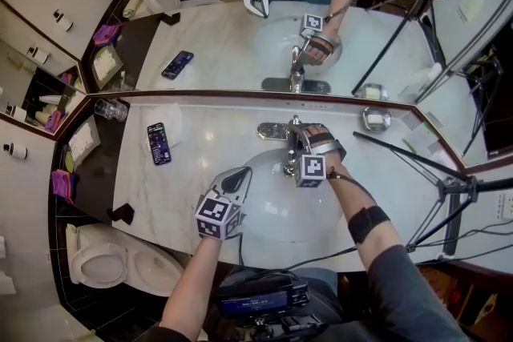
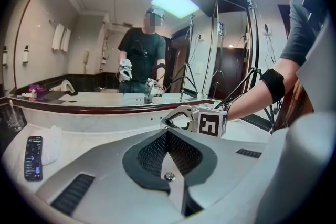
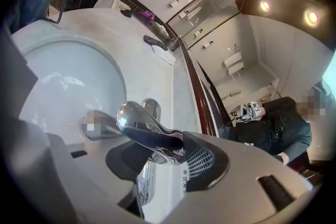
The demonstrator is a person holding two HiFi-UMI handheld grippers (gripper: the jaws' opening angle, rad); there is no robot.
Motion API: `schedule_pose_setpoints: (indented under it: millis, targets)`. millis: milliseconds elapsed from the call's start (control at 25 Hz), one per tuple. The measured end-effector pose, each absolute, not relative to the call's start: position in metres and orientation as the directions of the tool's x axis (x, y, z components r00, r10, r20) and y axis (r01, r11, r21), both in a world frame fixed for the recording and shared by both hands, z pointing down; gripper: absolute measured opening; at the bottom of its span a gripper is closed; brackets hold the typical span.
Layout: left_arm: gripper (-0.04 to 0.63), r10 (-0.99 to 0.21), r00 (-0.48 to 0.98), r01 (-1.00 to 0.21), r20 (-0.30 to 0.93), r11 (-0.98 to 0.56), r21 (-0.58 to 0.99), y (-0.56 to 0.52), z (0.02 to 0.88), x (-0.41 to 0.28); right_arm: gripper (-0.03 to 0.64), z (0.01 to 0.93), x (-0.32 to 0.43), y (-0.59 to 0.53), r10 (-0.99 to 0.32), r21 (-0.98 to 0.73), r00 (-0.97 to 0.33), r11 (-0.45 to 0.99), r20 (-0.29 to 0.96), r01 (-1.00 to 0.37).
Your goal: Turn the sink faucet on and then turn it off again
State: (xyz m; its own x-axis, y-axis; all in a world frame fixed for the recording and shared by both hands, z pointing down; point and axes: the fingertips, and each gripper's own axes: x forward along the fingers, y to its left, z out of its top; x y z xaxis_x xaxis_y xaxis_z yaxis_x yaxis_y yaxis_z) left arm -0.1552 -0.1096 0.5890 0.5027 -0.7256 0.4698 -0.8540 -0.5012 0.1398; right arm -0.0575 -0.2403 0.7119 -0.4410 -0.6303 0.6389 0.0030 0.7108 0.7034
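Two grippers hang over the sink point(image 1: 272, 214). Our left gripper point(image 1: 235, 182), shut and empty, hovers at the basin's front-left rim. Our right gripper point(image 1: 300, 137) gapes wide around the chrome faucet lever point(image 3: 144, 126) at the sink's back edge.

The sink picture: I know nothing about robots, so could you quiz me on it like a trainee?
1. True or false: the left gripper has its jaws shut.
2. What lies between the open jaws of the right gripper? A soap bar, B faucet handle, C toothbrush.
3. Fill in: in the head view, the phone lies to the ___ of the basin.
Key: 1 true; 2 B; 3 left.
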Motion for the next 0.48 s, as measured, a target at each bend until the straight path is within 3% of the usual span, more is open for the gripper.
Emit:
schedule_pose_setpoints:
  millis: [480]
  targets:
    - [0.000, -0.711, 0.518, -0.844, 0.475, -0.515, 0.149, -0.1137, 0.5939, -0.1467, 0.195, 0.7044, -0.0614, -0.2437, -0.539, 0.580, -0.468, 0.812, 0.701, -0.067]
